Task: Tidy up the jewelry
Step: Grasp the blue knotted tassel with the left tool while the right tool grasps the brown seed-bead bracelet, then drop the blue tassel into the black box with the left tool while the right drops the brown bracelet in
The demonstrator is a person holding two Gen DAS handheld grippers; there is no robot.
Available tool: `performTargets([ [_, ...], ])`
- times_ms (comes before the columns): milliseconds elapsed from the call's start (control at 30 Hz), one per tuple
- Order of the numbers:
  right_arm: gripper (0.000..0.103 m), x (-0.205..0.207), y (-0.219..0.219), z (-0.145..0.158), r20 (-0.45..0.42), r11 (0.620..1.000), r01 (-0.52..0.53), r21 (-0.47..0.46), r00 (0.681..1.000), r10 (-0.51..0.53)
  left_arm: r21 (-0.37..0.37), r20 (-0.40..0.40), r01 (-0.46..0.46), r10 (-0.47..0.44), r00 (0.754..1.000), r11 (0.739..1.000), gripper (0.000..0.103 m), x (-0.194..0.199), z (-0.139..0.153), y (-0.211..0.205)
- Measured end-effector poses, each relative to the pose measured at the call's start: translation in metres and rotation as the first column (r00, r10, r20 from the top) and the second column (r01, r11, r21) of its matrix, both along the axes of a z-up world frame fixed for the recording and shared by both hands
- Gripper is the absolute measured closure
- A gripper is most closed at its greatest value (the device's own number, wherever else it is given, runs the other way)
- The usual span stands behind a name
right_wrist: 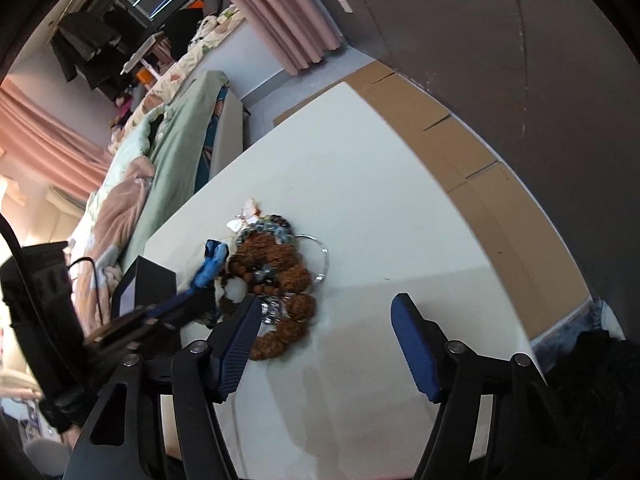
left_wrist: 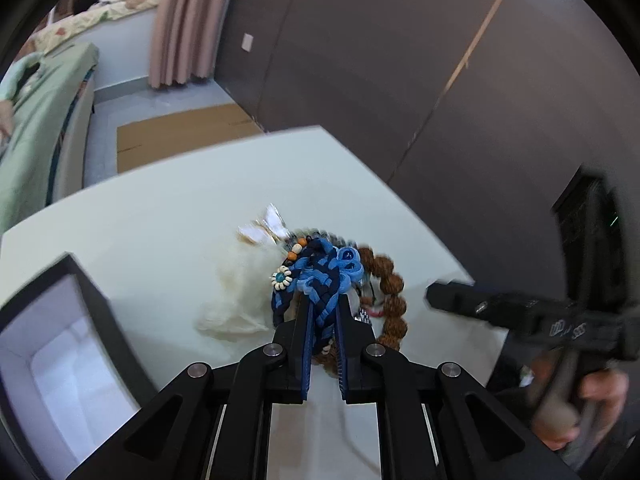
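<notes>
We judge the blue braided bracelet (left_wrist: 320, 280) light, soft and floppy, so it will sag and swing once lifted; gripping across the thick braid, as now, seems the safest hold, away from its small beads. Our left gripper (left_wrist: 323, 312) has its 2 fingers closed on that braid, just above the pile of jewelry near the middle of the white table (left_wrist: 160, 220). The bracelet is woven in dark and light blue cord, with a knotted flower, a blue stone and a little white bead flower (left_wrist: 281, 278). Under it lie a brown bead bracelet (left_wrist: 394, 300) and a white cloth pouch (left_wrist: 236, 292). The black box (left_wrist: 60, 352) waits open at left. Our right gripper (right_wrist: 326, 340) hangs wide open beside the pile, holding nothing.
</notes>
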State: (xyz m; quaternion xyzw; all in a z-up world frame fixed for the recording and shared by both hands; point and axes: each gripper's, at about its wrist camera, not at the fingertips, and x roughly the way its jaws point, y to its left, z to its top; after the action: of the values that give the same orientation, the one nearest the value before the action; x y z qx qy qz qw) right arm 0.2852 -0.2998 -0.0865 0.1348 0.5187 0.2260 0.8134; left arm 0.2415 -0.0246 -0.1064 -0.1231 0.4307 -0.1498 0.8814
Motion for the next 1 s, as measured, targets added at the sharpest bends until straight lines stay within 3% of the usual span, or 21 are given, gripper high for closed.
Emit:
performTargets([
  [67, 0.035, -0.001, 0.010, 0.001, 0.017, 0.999, -0.023, -0.023, 1.000, 0.024, -0.023, 0.019, -0.021, 0.021, 1.000, 1.000, 0.093, -0.005, 0.011, 0.011],
  [300, 0.054, 0.004, 0.031, -0.009, 0.005, 0.991, -0.046, -0.126, 0.999, 0.047, -0.080, 0.090, -0.047, 0.054, 0.994, 0.996, 0.093, -0.020, 0.042, 0.034],
  [433, 0.057, 0.006, 0.038, -0.011, 0.001, 0.986, -0.055, -0.159, 0.998, 0.056, -0.107, 0.119, -0.077, 0.090, 0.989, 0.991, 0.093, -0.026, 0.054, 0.048],
  [467, 0.060, 0.006, 0.040, -0.011, 0.000, 0.984, -0.058, -0.168, 0.998, 0.058, -0.110, 0.126, -0.085, 0.098, 0.987, 0.990, 0.093, -0.028, 0.056, 0.052],
  [567, 0.083, 0.008, 0.042, -0.013, -0.008, 0.979, -0.059, -0.195, 0.998, 0.058, -0.111, 0.137, -0.101, 0.116, 0.984, 0.989, 0.093, -0.036, 0.061, 0.060],
  [1000, 0.083, -0.033, 0.050, 0.032, 0.186, 0.996, -0.001, -0.091, 0.982, 0.018, -0.128, 0.104, -0.187, 0.201, 0.974, 0.974, 0.092, -0.064, 0.059, 0.107],
])
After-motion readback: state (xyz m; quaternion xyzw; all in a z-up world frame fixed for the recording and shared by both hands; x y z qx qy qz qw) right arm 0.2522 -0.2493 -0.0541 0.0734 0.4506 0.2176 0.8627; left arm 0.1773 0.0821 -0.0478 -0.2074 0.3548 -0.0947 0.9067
